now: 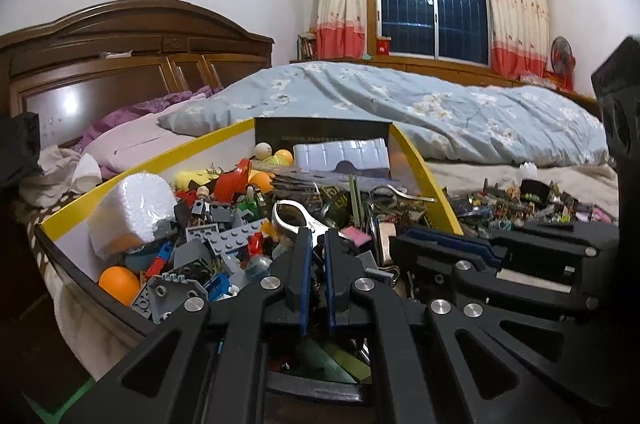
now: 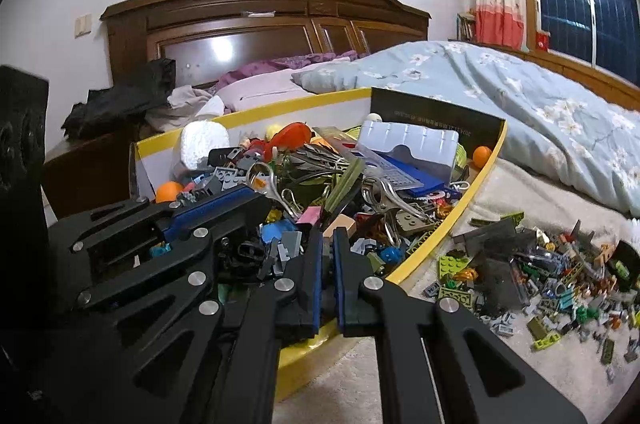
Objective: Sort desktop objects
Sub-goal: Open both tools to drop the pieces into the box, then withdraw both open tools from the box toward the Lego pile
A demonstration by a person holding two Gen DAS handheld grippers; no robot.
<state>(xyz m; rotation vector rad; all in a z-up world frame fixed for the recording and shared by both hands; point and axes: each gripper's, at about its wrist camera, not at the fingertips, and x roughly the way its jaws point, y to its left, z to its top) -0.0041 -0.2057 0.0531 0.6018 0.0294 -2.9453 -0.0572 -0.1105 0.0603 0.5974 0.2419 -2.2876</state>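
A yellow-rimmed box point(image 1: 140, 168) point(image 2: 480, 180) sits on the bed, heaped with toy bricks, orange balls point(image 1: 119, 284), a white foam block point(image 1: 132, 212) point(image 2: 204, 140) and a clear plastic case point(image 1: 340, 154) point(image 2: 408, 144). My left gripper point(image 1: 318, 234) hovers low over the heap, shut on a thin silver metal tool point(image 1: 292, 216) whose looped end sticks out past the tips. In the right wrist view that tool point(image 2: 264, 180) shows at the left gripper's tip. My right gripper point(image 2: 328, 234) is shut just above the bricks beside a tan block point(image 2: 340, 224). I see nothing held in it.
A pile of loose small bricks point(image 2: 540, 272) point(image 1: 520, 204) is spread on the beige sheet right of the box. A blue flowered duvet point(image 1: 440, 104) lies behind. The wooden headboard point(image 1: 120, 64) and pillows stand at the far left. The two grippers are close side by side.
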